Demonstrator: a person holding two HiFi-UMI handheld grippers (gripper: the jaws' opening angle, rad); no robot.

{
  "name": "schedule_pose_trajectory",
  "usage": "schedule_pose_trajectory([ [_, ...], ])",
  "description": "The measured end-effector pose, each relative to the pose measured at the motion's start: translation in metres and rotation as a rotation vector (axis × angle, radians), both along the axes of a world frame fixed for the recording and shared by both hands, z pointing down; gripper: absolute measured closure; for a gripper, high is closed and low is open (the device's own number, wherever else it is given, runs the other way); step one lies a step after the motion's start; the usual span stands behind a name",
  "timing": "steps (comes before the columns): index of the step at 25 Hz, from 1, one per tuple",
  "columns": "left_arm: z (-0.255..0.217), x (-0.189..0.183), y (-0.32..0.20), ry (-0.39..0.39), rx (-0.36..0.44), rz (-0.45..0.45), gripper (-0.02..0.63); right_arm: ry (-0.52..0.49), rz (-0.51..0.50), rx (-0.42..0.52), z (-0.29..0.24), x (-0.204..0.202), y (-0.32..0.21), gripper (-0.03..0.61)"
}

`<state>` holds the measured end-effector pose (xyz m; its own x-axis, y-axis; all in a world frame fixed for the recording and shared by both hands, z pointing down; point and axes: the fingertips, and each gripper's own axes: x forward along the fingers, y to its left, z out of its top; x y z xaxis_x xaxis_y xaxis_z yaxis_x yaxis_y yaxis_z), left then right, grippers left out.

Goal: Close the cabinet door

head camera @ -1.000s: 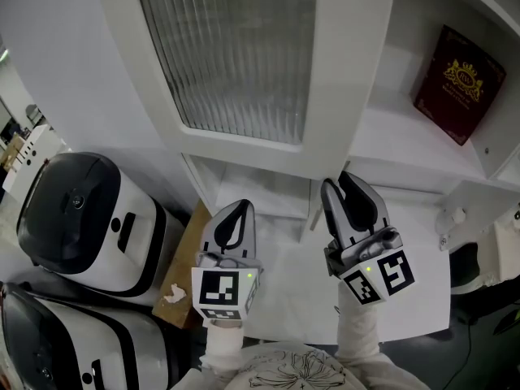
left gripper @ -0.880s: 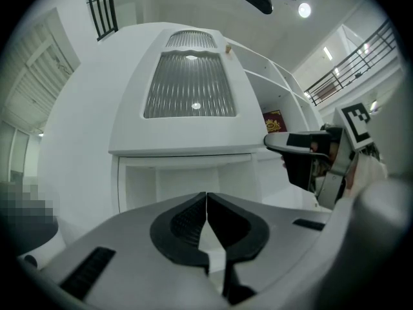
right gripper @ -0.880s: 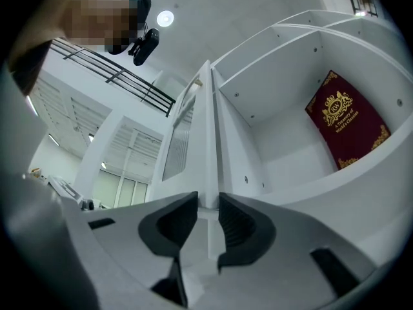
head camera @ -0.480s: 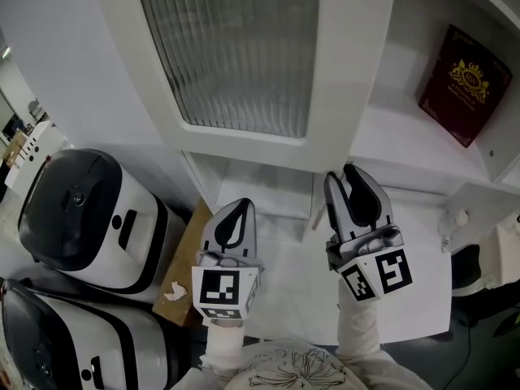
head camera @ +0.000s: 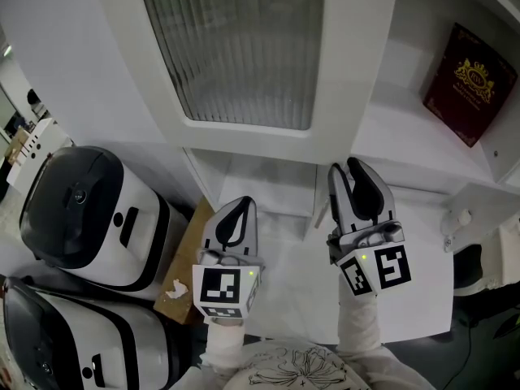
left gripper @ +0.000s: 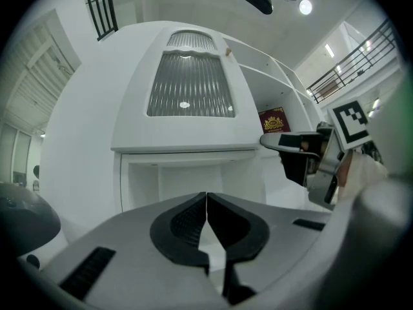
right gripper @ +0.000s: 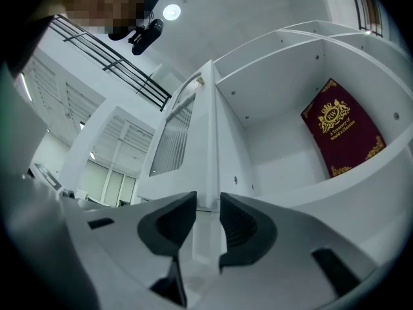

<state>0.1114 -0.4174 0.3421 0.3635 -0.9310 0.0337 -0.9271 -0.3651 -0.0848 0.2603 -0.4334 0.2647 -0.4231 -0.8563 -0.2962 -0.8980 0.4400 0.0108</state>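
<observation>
Cabinet stuff, biggest first. White open-fronted cabinet is filling pretty much everything ahead of both tongs. Its white-framed door with the ribbed frosted glass panel is hanging open, sticking out above and ahead of the left tongs. The door's lower corner is sitting right at the tips of the right tongs.

Off to the left of the left tongs, two rounded white-and-black appliances are sitting side by side, the nearer one down by the person's body.

Up and to the right of the right tongs, well apart from them, a dark red book with a gold crest is leaning against the cabinet's back wall on the shelf.

Just left of the left tongs, a brown wooden board is poking out beside the appliances, with a small crumpled white scrap lying on it.

Left tongs are pressing their jaws together on nothing. Right tongs are holding theirs slightly apart, and in the right gripper view the door's thin edge is lining up in that gap. I can't tell whether the pads are actually touching it.
</observation>
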Motion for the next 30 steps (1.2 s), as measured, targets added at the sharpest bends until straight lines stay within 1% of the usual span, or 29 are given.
schedule_pose_trajectory([
  [10, 0.002, 0.005, -0.001, 0.002, -0.002, 0.012, 0.609, 0.051, 0.065, 0.014, 0.000, 0.001, -0.005, 0.471],
  [21, 0.001, 0.002, 0.001, 0.008, -0.001, 0.007, 0.609, 0.022, 0.070, 0.005, 0.001, 0.001, -0.005, 0.471],
  [26, -0.004, -0.001, 0.005, 0.015, 0.012, -0.001, 0.609, 0.028, 0.070, -0.007, 0.002, -0.002, -0.001, 0.497],
  [30, -0.008, -0.001, 0.008, 0.016, 0.030, 0.001, 0.609, 0.015, 0.091, -0.018, 0.005, 0.001, 0.007, 0.497],
])
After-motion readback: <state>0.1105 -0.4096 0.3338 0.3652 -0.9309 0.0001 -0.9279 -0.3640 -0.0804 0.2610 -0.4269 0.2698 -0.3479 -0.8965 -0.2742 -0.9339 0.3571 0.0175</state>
